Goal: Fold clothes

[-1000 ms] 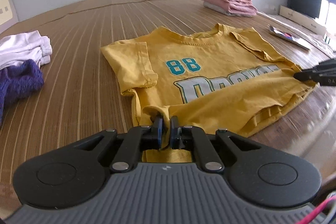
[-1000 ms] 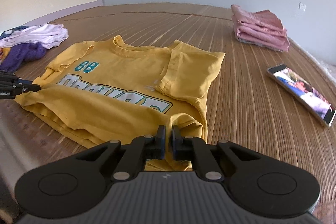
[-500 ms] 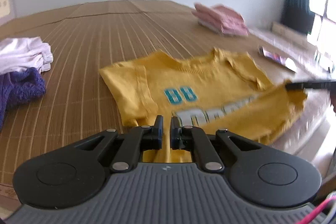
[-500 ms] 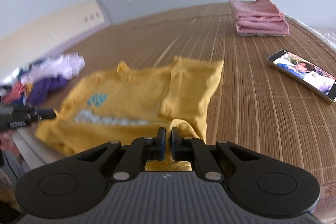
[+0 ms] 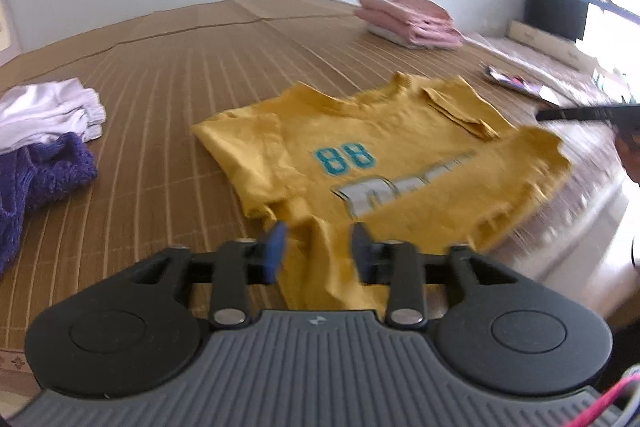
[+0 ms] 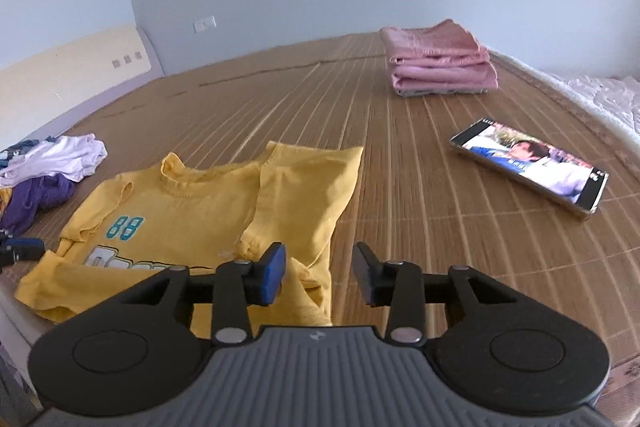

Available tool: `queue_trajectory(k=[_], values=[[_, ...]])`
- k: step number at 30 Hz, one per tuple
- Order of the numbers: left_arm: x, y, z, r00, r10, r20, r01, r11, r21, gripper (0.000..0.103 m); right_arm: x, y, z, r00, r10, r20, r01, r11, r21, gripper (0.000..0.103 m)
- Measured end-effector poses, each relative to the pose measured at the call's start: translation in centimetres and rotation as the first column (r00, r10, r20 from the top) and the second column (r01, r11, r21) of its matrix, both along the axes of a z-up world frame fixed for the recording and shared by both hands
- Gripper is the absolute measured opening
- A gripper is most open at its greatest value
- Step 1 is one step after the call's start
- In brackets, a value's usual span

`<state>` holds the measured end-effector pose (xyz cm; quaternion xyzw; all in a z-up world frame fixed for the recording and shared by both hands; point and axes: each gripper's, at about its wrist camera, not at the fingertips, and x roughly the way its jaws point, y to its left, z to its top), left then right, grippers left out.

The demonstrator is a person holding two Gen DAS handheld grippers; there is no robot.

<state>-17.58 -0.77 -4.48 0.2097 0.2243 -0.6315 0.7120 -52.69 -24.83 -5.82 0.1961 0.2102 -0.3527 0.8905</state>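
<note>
Yellow short-sleeved T-shirt (image 5: 384, 163) with teal "88" and grey block lettering lies front-up on a brown slatted bamboo mat (image 5: 168, 99), near the mat's front edge. One sleeve is folded inward over the chest; seen from the right wrist camera, that folded panel lies on the shirt's right side (image 6: 296, 195). The lower hem is doubled up on itself, bunched and wrinkled along the near edge.

Left gripper (image 5: 318, 247): the two fingers stand apart, blue pad visible on one. Shirt fabric shows between them at the hem corner, but nothing is pinched. Left wrist view is motion-blurred toward the right edge.

Right gripper (image 6: 320, 269): fingers likewise spread wide, poised over the shirt's other lower corner; cloth sits under the left finger, bare mat under the right. No grip on anything.

In the left wrist view the right gripper's dark fingers (image 5: 580, 113) appear at far right beyond the shirt, with part of a hand behind them, blurred.

Other items on the mat: stack of folded pink clothes (image 6: 440, 67) at the far side, well apart from the shirt; smartphone with lit screen (image 6: 528, 163) lying flat to the right; loose pile of white garments (image 5: 48, 111) and purple knitted garment (image 5: 44, 179) to the left.
</note>
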Motion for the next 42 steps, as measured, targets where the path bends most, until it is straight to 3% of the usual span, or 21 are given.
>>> queue_trajectory(k=[3, 8, 12, 16, 21, 30, 35, 42], values=[[-1.1, 1.0, 0.2, 0.998, -0.049, 0.025, 0.049, 0.999, 0.021, 0.057, -0.8, 0.7, 0.4, 0.998, 0.054, 0.009, -0.054, 0.998, -0.025, 0.046], [-2.8, 1.4, -0.7, 0.988, -0.110, 0.105, 0.097, 0.988, 0.122, 0.059, -0.1, 3.0, 0.6, 0.981, 0.183, -0.068, -0.189, 0.977, -0.100, 0.056], [-3.6, 1.1, -1.5, 0.971, -0.087, 0.224, 0.049, 0.984, 0.169, 0.059, 1.3, 4.2, 0.3, 0.965, 0.246, -0.094, -0.255, 0.962, -0.101, 0.057], [-3.2, 1.2, -1.1, 0.959, -0.026, 0.282, -0.014, 0.990, 0.140, 0.059, 2.1, 4.5, 0.2, 0.959, 0.270, -0.081, -0.277, 0.957, -0.087, 0.059], [-2.1, 1.4, 0.3, 0.964, 0.080, 0.252, -0.090, 0.996, 0.025, 0.060, 2.1, 5.0, 0.4, 0.958, 0.274, -0.088, -0.282, 0.955, -0.092, 0.060], [-1.8, 0.1, 1.7, 0.949, 0.189, 0.251, -0.176, 0.982, -0.073, 0.060, 2.4, 6.4, 0.4, 0.946, 0.293, -0.142, -0.311, 0.941, -0.132, 0.065], [-1.3, -0.1, 1.9, 0.943, 0.224, 0.248, -0.211, 0.974, -0.076, 0.060, 3.6, 7.4, -0.4, 0.931, 0.242, -0.273, -0.303, 0.929, -0.212, 0.065], [-0.2, 0.2, 1.5, 0.952, 0.260, 0.165, -0.251, 0.965, -0.070, 0.060, 3.4, 7.3, -1.3, 0.911, 0.065, -0.408, -0.210, 0.923, -0.322, 0.065]])
